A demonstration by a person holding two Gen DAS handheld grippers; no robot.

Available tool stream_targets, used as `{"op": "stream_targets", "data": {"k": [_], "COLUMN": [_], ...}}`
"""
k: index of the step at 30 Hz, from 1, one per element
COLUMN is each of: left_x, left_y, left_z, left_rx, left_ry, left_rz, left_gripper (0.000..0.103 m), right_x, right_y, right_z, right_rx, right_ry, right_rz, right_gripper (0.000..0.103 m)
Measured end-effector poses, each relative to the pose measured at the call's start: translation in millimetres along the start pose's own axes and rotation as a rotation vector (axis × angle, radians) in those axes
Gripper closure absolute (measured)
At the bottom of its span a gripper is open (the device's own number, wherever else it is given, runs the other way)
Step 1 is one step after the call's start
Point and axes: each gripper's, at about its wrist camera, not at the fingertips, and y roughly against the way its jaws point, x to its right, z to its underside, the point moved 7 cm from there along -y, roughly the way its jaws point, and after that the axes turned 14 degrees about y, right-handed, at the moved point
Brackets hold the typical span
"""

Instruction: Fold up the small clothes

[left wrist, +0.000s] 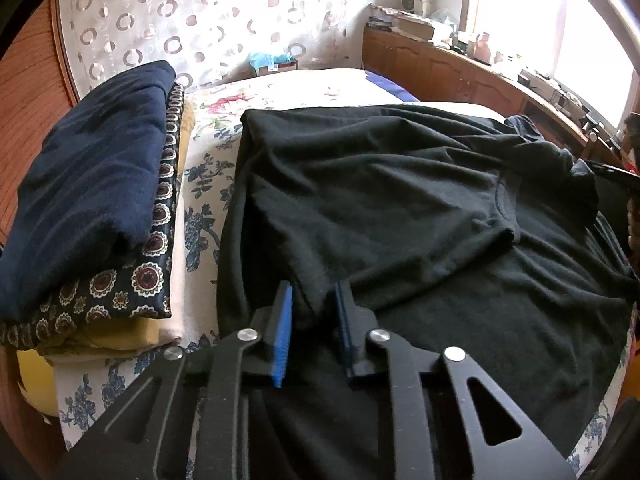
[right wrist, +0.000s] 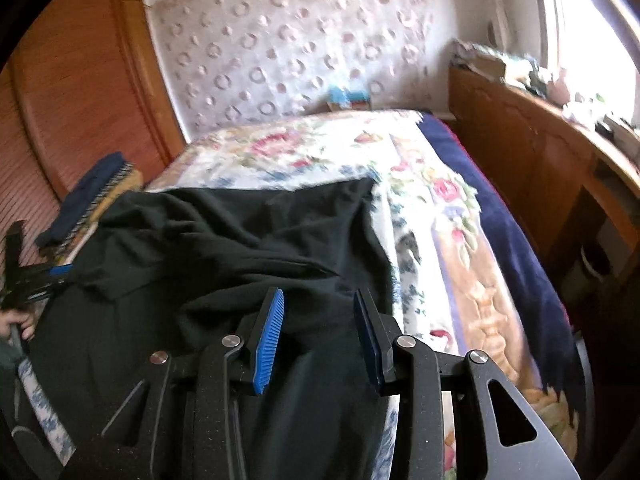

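Down through my left wrist camera, my left gripper (left wrist: 314,312) reaches forward low over the bed, its blue-padded fingers (left wrist: 283,332) pinched on a raised fold of the black T-shirt (left wrist: 384,200). The shirt lies spread and wrinkled across the floral bedspread (left wrist: 208,184), its collar off to the right, one side folded over the middle. On the left sits a stack of folded clothes (left wrist: 88,184), navy on top, a patterned piece and a yellow one beneath. On the far right a dark shape is cut off by the frame edge; I cannot make out what it is. The window behind is washed out white.

Next, my right wrist camera, which is blurred. My right gripper (right wrist: 320,340) sits low over the near part of the black T-shirt (right wrist: 240,232), its fingers (right wrist: 270,344) apart with black cloth lying between them; I cannot tell whether either pad touches it. The shirt covers the left half of the bedspread (right wrist: 420,208), with the stack (right wrist: 86,196) beyond its far left corner. At the left edge my left gripper (right wrist: 60,272) shows only as a blue tip at the shirt's edge, my hand (right wrist: 20,326) half cropped below it.
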Motion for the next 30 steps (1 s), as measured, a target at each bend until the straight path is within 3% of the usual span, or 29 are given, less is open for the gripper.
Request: {"op": "stream_targets", "data": {"k": [5,15,16,17,19,30], "left_x": [-1,0,0,0,-1,-14], "left_y": [6,12,12,14,19,81], "left_z": [-2,-8,-7,-8,-9,-30], "left_rx": [0.027,0.050,0.053,0.060,0.081,0.237], "left_ry": [0.001,0.003,0.004,0.006,0.010,0.082], "left_rz": [-0.005,-0.011,-0.011,-0.010,-0.008,0.041], "left_gripper": [0.089,0.089,0.089,0.089,0.092,0.095], "right_x": [2,-4,-5,-6,-9,-5], "right_y": [-35,-38,-37,-36,-34,35], "right_z": [3,-2,-3,-5,-8,-24], "right_rx": [-0.091,-0.094,-0.089,-0.078,-0.053,0.150], "right_ry": [-0.048,-0.037,-0.030,-0.015,0.017,0.096], "right_rz": [-0.040,-0.067,-0.066,-0.068,-0.061,0.054], "right_gripper": [0.065,0.066,0.077,0.094,0.098,0.100]}}
